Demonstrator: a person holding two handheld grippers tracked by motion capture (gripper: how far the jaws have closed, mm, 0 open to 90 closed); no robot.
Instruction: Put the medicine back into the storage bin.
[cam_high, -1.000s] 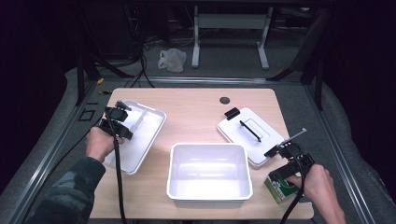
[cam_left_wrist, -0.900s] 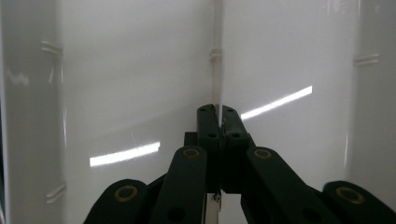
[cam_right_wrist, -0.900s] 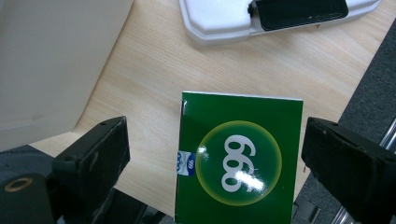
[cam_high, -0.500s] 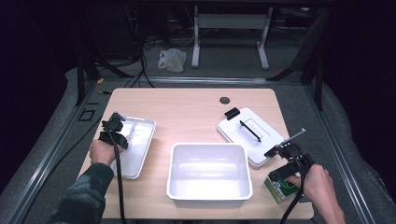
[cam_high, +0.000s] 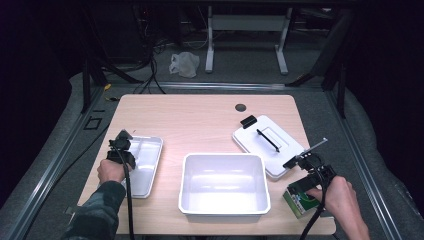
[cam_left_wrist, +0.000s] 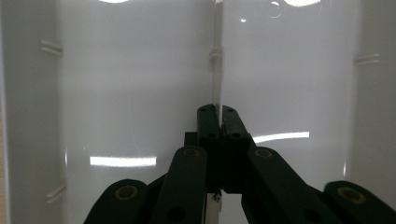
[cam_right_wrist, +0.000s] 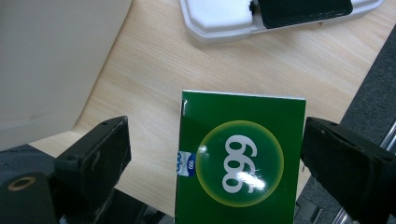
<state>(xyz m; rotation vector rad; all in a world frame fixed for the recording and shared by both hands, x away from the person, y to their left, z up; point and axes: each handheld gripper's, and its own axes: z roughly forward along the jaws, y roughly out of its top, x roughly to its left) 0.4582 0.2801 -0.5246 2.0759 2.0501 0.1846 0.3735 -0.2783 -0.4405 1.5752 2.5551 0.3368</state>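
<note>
The left tongs (cam_left_wrist: 216, 116), pressed together on the rim of the shallow white plastic tray (cam_high: 146, 165) on the desk's left, could tip it if lifted off-centre. The right tongs (cam_right_wrist: 215, 154) stand spread around the green cardboard box (cam_right_wrist: 240, 163) (apparently untouched) at the desk's right corner.

Left gripper (cam_left_wrist: 218, 116) fingers pinched on thin divider (cam_left_wrist: 216, 56) of white tray (cam_left_wrist: 126, 93).
</note>
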